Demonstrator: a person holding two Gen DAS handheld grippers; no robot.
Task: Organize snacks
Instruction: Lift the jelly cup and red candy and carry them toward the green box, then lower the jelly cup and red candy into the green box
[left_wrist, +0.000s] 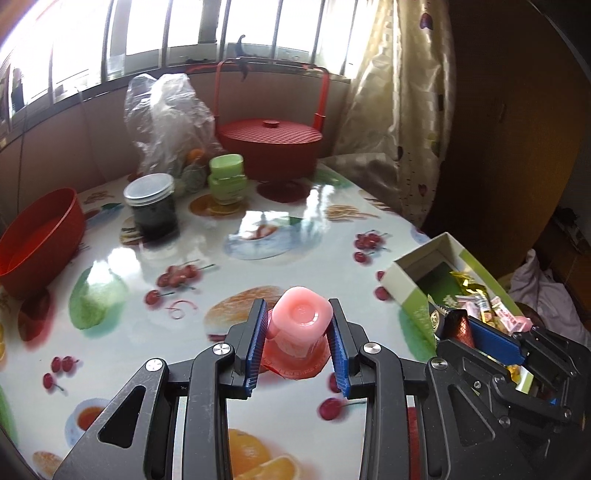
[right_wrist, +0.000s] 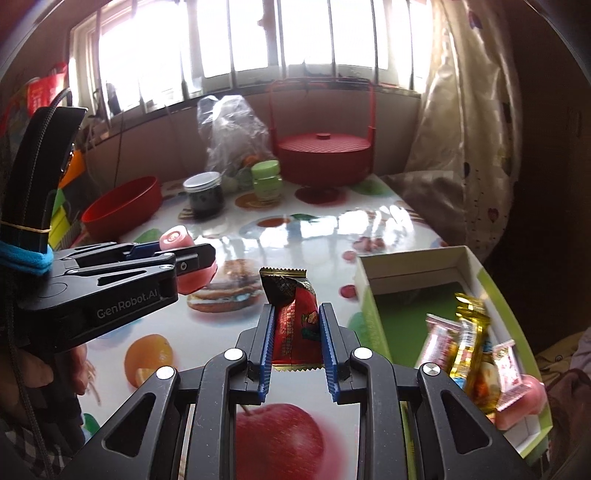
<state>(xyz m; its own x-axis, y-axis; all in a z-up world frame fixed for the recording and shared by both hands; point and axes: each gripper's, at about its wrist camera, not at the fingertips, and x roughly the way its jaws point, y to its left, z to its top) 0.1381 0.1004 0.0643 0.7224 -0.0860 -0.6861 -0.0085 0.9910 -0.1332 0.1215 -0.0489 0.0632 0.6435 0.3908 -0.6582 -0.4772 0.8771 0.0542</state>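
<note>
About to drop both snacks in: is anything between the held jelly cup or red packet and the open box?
Nothing visible. The jelly cup and red packet are held above bare tablecloth; the box is open-topped, its far end empty.

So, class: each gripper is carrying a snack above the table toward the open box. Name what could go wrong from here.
1. The left gripper pinches the pink jelly cup by its sides; the smooth, tilted cup might slip out.
2. The right gripper holds the red snack packet by its lower part; the floppy top might catch the open box wall.
3. The box sits at the table's corner, so a nudge could push it off.
</note>
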